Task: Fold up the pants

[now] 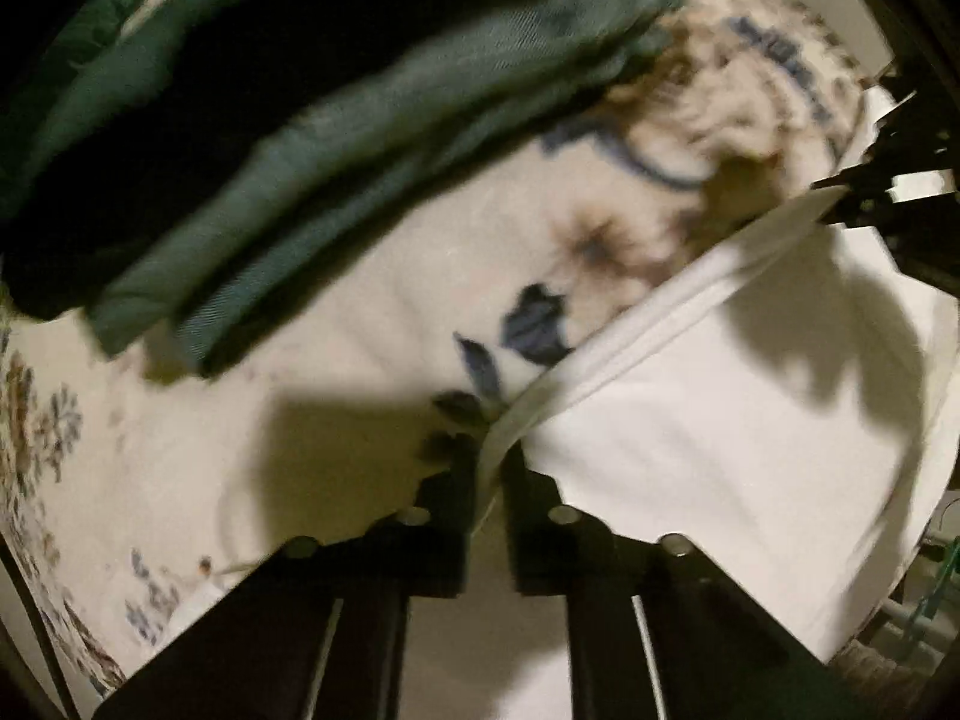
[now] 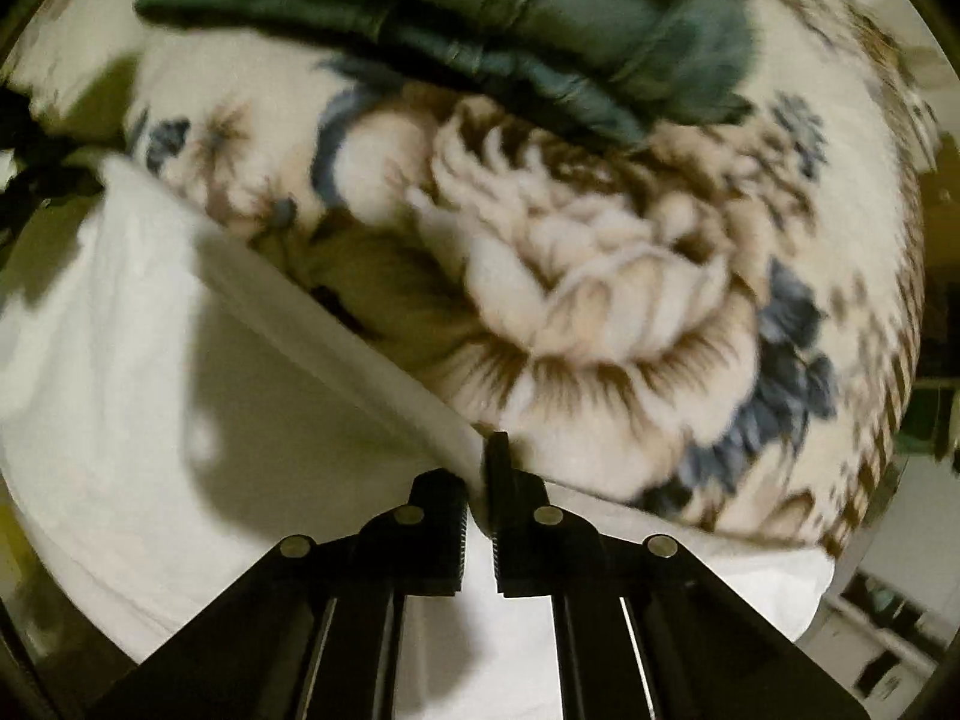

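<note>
White pants lie on a floral blanket, and their banded edge is stretched taut between the two grippers. My left gripper points down and is shut on one end of that edge, with white cloth pinched between its pads. The right gripper shows at the upper right of the left wrist view, holding the other end. In the right wrist view the pants fill the lower left. There my right gripper is shut on the edge, and the left gripper is at the far left.
A cream blanket with blue and brown flowers covers the surface. A folded pile of dark green garments lies on it beyond the pants. Room clutter shows past the blanket's right edge.
</note>
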A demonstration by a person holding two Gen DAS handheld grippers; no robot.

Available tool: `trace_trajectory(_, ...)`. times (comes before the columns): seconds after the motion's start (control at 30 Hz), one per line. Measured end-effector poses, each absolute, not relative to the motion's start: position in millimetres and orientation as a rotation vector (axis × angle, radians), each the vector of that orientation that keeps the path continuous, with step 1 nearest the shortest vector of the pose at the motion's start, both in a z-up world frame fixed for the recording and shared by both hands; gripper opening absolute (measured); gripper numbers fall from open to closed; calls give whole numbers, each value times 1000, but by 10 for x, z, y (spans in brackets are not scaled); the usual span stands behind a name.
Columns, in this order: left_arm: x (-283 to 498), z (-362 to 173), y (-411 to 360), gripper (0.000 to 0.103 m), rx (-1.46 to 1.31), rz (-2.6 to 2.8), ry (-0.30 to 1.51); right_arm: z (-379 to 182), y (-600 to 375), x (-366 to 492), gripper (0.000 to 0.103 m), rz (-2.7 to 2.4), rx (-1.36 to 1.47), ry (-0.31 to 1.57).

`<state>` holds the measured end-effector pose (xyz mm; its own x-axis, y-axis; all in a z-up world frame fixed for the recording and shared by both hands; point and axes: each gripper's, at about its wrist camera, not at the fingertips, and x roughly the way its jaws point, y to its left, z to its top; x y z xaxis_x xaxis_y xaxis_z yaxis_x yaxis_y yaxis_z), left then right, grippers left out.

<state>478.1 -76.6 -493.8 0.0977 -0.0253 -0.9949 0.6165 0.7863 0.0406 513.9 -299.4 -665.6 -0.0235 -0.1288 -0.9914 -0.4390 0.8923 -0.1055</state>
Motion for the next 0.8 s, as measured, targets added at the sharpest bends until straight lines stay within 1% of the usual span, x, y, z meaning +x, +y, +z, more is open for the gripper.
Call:
trace_trajectory(0.1, 4499, -4490, -728, 6, 478, -448, 1303, -6260, -3168, 4981, 5, 230, -359, 1518)
trace_trajectory(0.23, 3933, -3987, -587, 6, 340, -372, 1254, -5718, -3313, 4504, 5, 212, -279, 1429)
trace_trajectory(0.3, 3514, -4125, -605, 6, 263, -333, 1243, -5617, -3179, 4171, 5, 205, -265, 1390)
trace_trajectory(0.43, 2833, -4050, -505, 6, 129, -244, 1255, -5524, -3032, 3399, 5, 202, -222, 1361)
trace_trajectory(0.5, 2503, -4143, -496, 6, 87, -196, 1274, -5511, -2983, 2909, 5, 208, -234, 1355)
trace_trajectory(0.6, 1968, -4383, -446, 6, 27, -133, 1350, -5670, -2970, 2234, 5, 219, -196, 1403)
trace_trajectory(0.73, 1479, -4936, -368, 6, -26, -75, 1480, -6066, -2934, 1533, 5, 233, -211, 1484)
trace_trajectory(0.8, 1358, -5335, -341, 6, -43, -51, 1548, -6338, -2917, 1314, 8, 236, -212, 1540)
